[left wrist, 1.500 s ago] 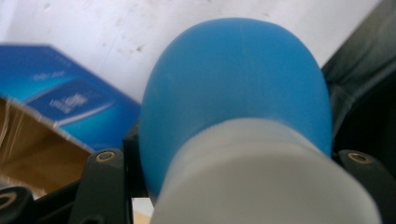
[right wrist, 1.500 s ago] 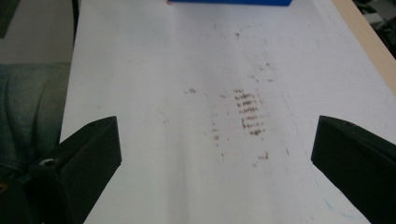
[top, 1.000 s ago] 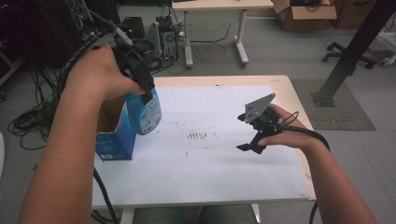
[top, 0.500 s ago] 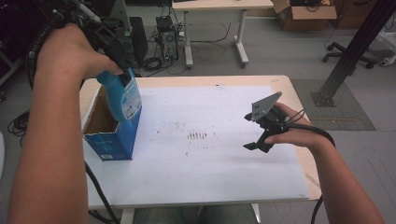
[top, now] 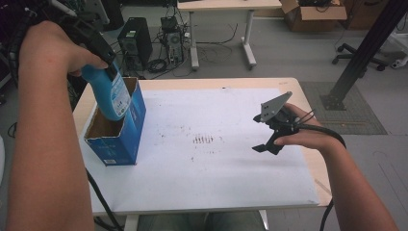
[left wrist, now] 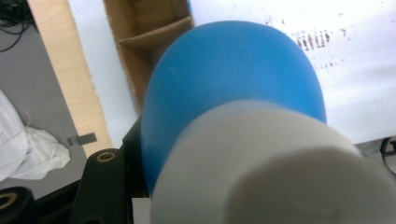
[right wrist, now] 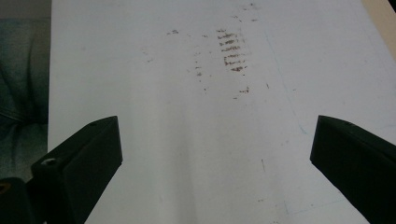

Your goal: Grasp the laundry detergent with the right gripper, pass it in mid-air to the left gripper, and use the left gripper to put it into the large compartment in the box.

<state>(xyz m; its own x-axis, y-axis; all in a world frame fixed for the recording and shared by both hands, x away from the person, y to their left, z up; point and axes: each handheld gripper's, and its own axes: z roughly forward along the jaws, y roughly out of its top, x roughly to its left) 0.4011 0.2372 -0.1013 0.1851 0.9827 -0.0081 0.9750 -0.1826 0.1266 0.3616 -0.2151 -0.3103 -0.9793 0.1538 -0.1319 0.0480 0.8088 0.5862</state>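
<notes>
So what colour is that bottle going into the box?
The bottle is bright blue with a white cap; the left gripper view shows it best.

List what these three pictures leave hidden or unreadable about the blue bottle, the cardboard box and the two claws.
- Blue bottle: label print too small in the high view; the left gripper view has it blurred, its white cap covering the neck.
- Left claw: the hand and bottle cover its grip in the high view.
- Cardboard box: bottle and walls hide its floor.
- Right claw: open, jaw ends cut off by the right gripper view's edges.
</notes>
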